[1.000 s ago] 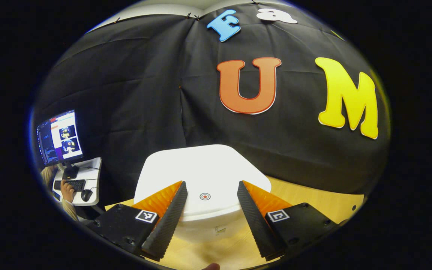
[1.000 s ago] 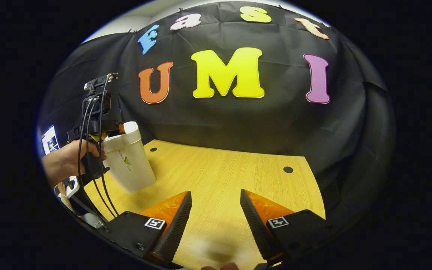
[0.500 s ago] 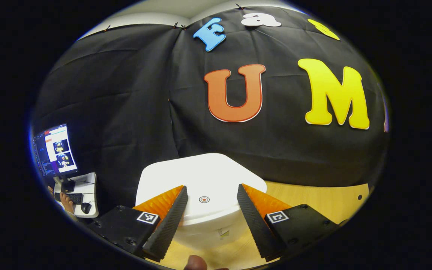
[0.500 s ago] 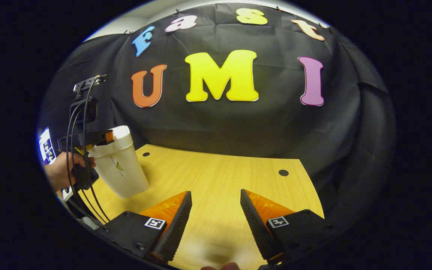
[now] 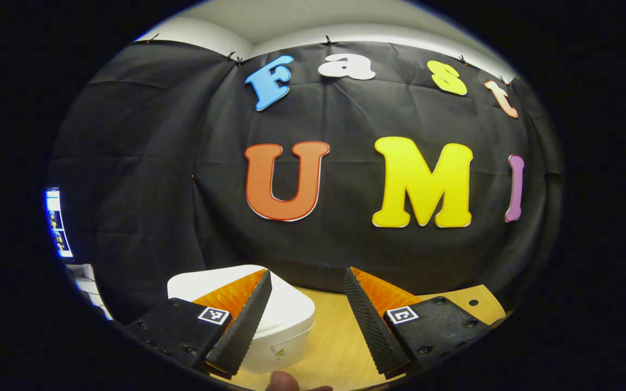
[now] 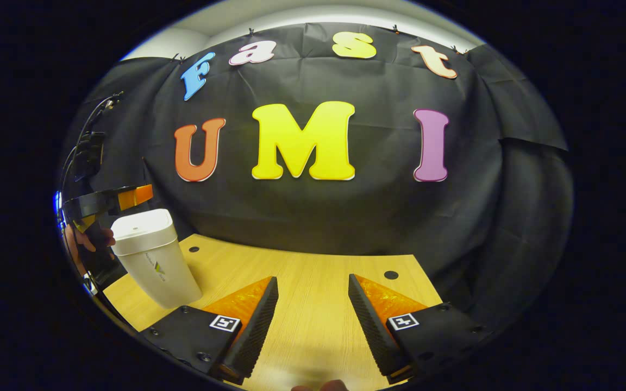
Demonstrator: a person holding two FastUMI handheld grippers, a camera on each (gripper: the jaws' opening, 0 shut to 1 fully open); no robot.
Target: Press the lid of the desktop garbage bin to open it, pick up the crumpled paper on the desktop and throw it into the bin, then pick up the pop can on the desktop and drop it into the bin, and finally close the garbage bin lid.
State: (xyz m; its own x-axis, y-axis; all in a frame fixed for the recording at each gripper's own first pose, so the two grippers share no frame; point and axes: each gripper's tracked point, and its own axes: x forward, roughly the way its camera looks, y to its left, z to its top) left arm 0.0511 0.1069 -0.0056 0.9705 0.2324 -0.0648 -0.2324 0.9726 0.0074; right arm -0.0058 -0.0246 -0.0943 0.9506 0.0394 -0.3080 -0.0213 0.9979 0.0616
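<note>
Bin (image 6: 152, 259) sits at the left of the right gripper view, lid (image 6: 142, 224) flat and shut — looks like the close is done. Left gripper (image 5: 306, 301) hangs above and apart from it, fingers spread wide, holding nothing; in its own view the bin lies at lower left. Right gripper (image 6: 313, 307) is likewise wide open and empty over the wooden desktop (image 6: 313, 277). I'd judge the remaining move is a clean retreat — lift straight up, don't clip the lid.
</note>
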